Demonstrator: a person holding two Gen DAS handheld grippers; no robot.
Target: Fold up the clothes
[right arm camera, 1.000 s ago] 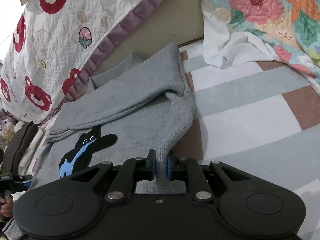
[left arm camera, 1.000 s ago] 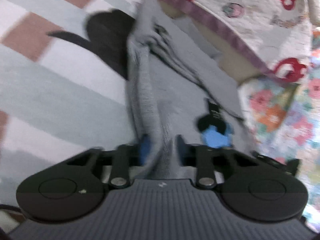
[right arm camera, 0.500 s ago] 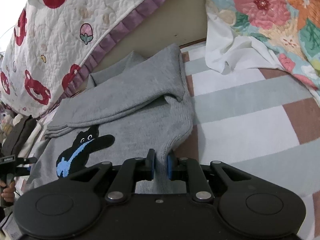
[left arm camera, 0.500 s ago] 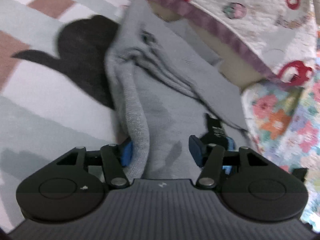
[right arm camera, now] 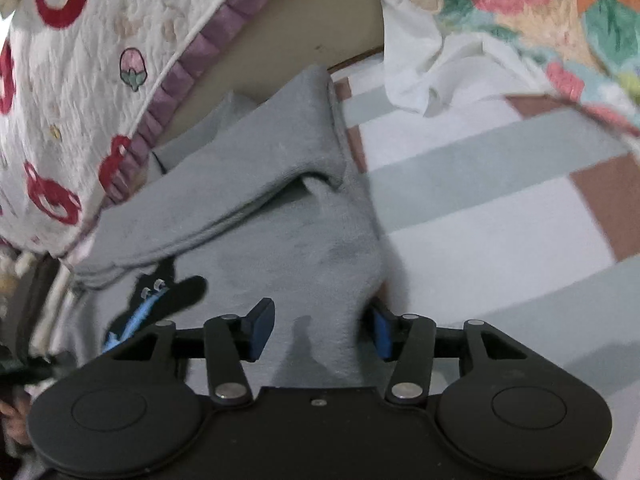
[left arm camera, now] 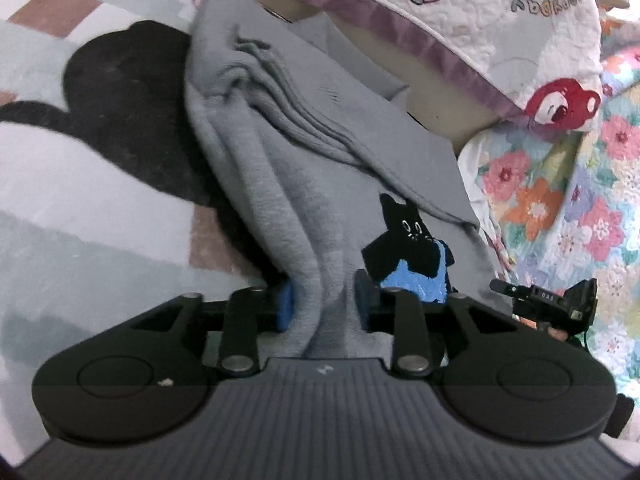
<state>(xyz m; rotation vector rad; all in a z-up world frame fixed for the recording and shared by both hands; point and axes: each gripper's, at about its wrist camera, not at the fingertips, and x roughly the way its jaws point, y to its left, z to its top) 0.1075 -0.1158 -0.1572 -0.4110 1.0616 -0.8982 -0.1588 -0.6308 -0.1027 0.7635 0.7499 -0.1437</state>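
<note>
A grey sweater (left arm camera: 320, 128) with a black cat patch (left arm camera: 408, 248) lies on the striped rug, one sleeve folded across its chest (right arm camera: 240, 184). A bunched fold of its left edge stands between the fingers of my left gripper (left arm camera: 324, 304), which is shut on it and holds it a little off the rug, so a dark shadow falls beneath. My right gripper (right arm camera: 320, 328) is open, its blue pads (right arm camera: 262, 328) wide apart, and the sweater's lower right edge (right arm camera: 332, 280) rests loose between them. The cat patch (right arm camera: 160, 300) shows at that view's lower left.
A striped rug (right arm camera: 500, 220) in grey, white and brown spreads to the right. A bear-print quilt (left arm camera: 500, 20) hangs over the bed side behind the sweater. A floral quilt (left arm camera: 560, 200) and a white cloth (right arm camera: 432, 72) lie on the right.
My right gripper has opened and let go of the sweater's edge. My left gripper opened wide half a second ago and has closed again on the bunched fold.
</note>
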